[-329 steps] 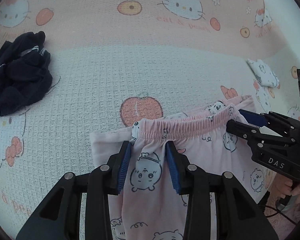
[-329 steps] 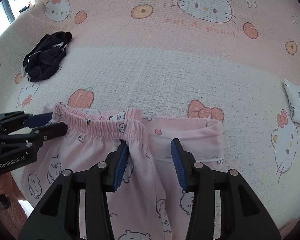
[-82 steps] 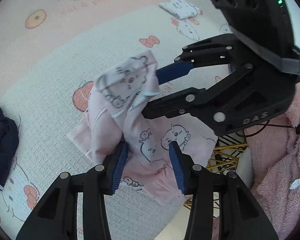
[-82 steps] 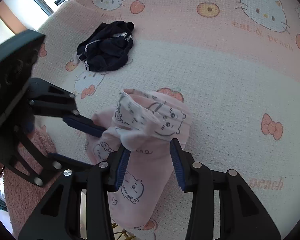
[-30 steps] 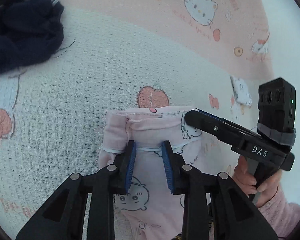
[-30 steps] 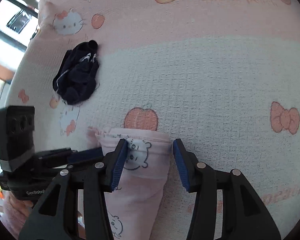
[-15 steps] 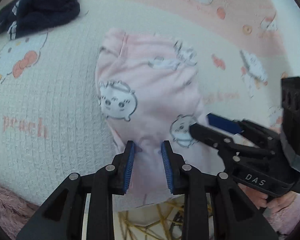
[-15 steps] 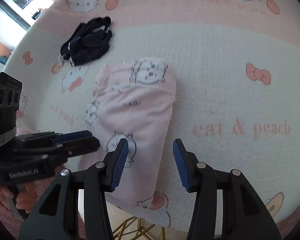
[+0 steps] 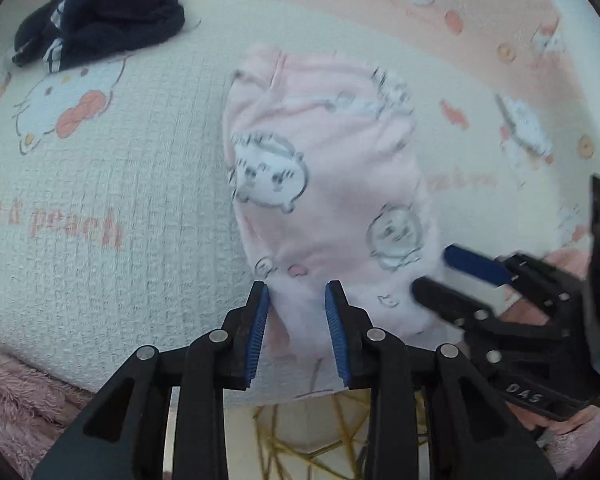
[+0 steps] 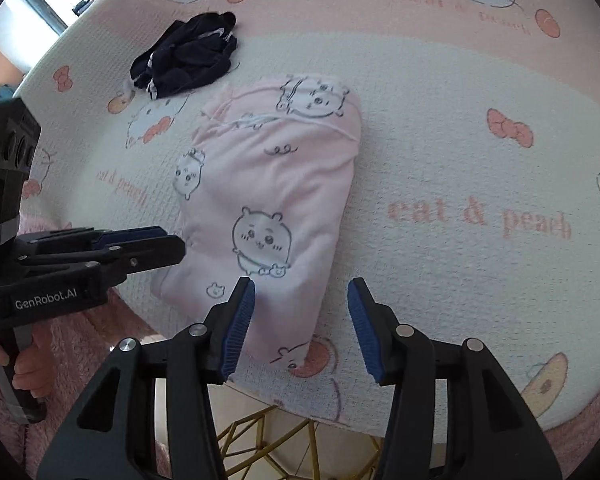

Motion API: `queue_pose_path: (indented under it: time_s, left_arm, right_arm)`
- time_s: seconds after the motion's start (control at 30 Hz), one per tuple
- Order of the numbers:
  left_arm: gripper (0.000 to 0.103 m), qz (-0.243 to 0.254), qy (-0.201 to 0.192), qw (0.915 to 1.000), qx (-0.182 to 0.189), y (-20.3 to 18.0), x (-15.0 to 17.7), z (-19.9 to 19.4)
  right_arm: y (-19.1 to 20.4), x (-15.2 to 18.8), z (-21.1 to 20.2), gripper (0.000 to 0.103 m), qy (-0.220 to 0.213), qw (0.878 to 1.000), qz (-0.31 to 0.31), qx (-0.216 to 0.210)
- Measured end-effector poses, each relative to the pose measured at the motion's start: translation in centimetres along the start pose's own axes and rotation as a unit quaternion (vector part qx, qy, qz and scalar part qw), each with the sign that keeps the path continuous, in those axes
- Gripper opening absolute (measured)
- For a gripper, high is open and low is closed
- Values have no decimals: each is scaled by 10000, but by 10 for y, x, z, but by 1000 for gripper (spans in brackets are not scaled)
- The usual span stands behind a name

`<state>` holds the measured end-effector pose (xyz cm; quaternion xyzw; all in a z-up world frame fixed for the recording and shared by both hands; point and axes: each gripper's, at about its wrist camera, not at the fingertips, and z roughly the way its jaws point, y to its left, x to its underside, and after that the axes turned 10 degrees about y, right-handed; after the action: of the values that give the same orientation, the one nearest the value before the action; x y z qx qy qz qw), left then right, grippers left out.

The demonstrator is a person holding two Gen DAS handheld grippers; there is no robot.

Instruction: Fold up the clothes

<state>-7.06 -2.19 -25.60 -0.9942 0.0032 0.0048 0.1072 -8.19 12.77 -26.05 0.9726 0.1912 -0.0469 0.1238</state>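
My left claw (image 9: 294,312) is opening off the pants (image 10: 268,200); right claw (image 10: 302,322) stands apart, empty. I'd release cleanly, keeping the fold flat.

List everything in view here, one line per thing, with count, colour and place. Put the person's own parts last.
pyjama trousers: one, pink with cartoon animals, folded near the cover's front edge.
dark garment: one, navy with white stripes, crumpled at far left.
folded cloth: one, white printed, far right.
bed cover: one, white and pink with cats and peaches, under all.
left gripper: one, black with blue fingers, opening over the trousers' near end.
right gripper: one, black with blue fingers, open.
hand: one, on the left gripper's handle.
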Motion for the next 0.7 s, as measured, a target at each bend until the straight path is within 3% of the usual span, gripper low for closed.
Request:
queue_pose_path:
  time_s: [0.03, 0.1, 0.13, 0.2, 0.27, 0.4, 0.57, 0.7]
  left_arm:
    - [37, -92, -12, 9999, -135, 2, 2, -1]
    - [37, -385, -157, 9988, -254, 7, 7, -12]
    - [37, -388, -295, 9986, -195, 6, 10, -18]
    - [37, -90, -478, 9985, 265, -5, 14, -26]
    - [37, 174, -441, 9979, 440, -19, 14, -23]
    - [37, 493, -137, 9986, -121, -44, 9, 0]
    - [38, 338, -49, 9994, -33, -33, 13, -2]
    - [38, 47, -93, 9999, 77, -14, 21, -13]
  right_arm:
    - [-2, 2, 4, 50, 91, 9999, 14, 124]
    - [-19, 6, -2, 51, 47, 9986, 482, -223]
    - [-28, 8, -11, 51, -80, 9968, 698, -390]
    - [-43, 12, -28, 51, -312, 9930, 959, -607]
    - [-48, 15, -31, 51, -253, 9944, 880, -522]
    - [-37, 25, -13, 51, 95, 9970, 474, -599]
    - [-12, 32, 5, 51, 136, 9995, 29, -284]
    - [-17, 30, 7, 51, 327, 9993, 32, -196]
